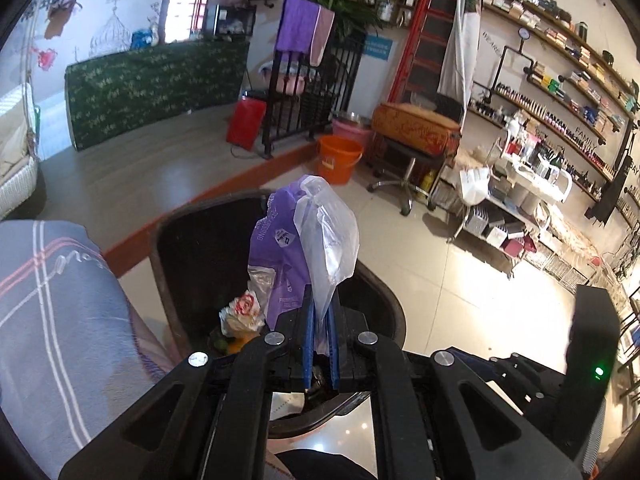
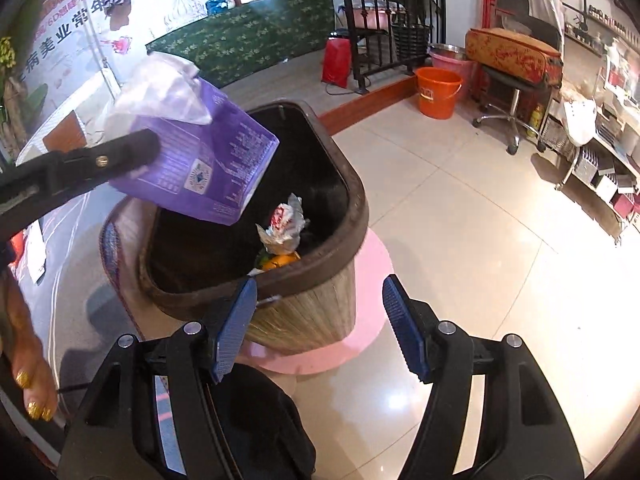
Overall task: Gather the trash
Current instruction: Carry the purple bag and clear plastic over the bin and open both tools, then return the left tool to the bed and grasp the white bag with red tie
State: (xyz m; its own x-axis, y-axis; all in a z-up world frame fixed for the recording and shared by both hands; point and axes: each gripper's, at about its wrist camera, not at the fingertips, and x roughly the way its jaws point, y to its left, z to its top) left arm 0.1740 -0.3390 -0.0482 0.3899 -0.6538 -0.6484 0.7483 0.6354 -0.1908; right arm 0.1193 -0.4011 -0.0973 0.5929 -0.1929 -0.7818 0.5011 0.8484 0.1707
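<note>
L gripper [image 1: 321, 320] clamped on crinkly purple pack [image 1: 280, 256], R gripper [image 2: 320, 320] apart, woven bin [image 2: 304, 308]

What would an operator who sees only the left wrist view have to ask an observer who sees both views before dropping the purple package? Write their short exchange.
Operator: I see the purple package pinched in my left gripper. Does it hang over the bin's opening?
Observer: In the right wrist view the purple package, held by the left gripper, appears to hang above the left part of the bin opening, higher than the rim.
Operator: Is the right gripper free to help?
Observer: Yes. The right gripper has its fingers apart with nothing between them, just short of the bin's near rim.
</note>
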